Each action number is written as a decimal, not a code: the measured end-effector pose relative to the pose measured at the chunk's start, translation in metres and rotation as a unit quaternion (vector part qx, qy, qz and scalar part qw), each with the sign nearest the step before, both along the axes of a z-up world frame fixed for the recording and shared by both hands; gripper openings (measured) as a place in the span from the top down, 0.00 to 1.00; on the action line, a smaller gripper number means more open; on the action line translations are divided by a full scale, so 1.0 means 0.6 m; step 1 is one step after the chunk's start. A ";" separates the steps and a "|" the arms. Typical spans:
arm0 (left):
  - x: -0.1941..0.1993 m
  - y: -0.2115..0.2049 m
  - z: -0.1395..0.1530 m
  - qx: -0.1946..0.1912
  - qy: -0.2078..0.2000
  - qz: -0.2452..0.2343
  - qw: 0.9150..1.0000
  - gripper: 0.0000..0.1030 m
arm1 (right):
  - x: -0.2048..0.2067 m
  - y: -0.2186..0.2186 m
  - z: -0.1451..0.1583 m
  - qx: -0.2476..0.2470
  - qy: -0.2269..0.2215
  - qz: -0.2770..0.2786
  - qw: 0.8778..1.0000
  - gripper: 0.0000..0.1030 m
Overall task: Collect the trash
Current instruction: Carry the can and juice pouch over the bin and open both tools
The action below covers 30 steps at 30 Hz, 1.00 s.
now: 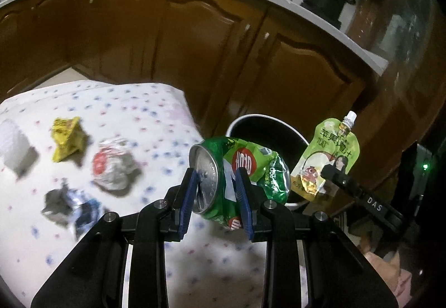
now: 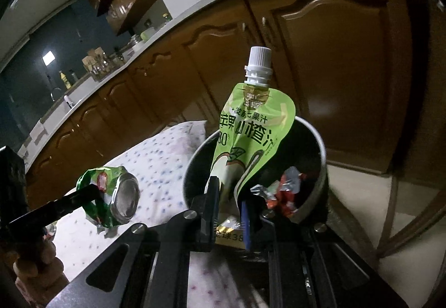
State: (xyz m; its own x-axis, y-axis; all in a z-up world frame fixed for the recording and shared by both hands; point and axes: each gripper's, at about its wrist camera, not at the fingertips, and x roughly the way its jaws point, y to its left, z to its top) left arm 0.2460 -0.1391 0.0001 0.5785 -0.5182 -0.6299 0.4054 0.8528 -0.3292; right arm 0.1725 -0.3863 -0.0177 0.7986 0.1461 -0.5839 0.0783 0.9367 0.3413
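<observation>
Our left claw [image 1: 216, 191] is clamped on the crushed green can [image 1: 237, 179], held above the table [image 1: 156, 118] beside the bin [image 1: 299, 140]. Our right claw [image 2: 228, 207] pinches the green juice pouch [image 2: 251, 129] upright over the bin's rim.

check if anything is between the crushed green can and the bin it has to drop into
Nothing visible blocks it. The left claw holds the crushed green can in the air just short of the bin, whose mouth is open. The juice pouch in the right claw hangs over the bin beside it, not in the can's way.
</observation>
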 end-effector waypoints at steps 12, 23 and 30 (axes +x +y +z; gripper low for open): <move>0.045 -0.098 -0.006 0.050 0.006 -0.027 0.998 0.74 | 0.029 -0.030 -0.004 -0.029 0.020 0.009 0.999 0.86; 0.084 -0.168 -0.018 0.098 0.014 -0.057 0.993 0.74 | 0.063 -0.050 -0.014 -0.049 0.050 0.025 0.997 0.86; 0.094 -0.192 -0.032 0.114 0.025 -0.067 0.991 0.74 | 0.074 -0.056 -0.019 -0.049 0.062 0.035 0.996 0.86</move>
State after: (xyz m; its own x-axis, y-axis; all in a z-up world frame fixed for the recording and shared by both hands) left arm 0.3021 -0.2543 -0.0189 0.4798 -0.4288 -0.7654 0.5076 0.8473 -0.1565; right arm 0.2167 -0.4197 -0.0288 0.7097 0.1364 -0.6911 0.0478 0.9695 0.2404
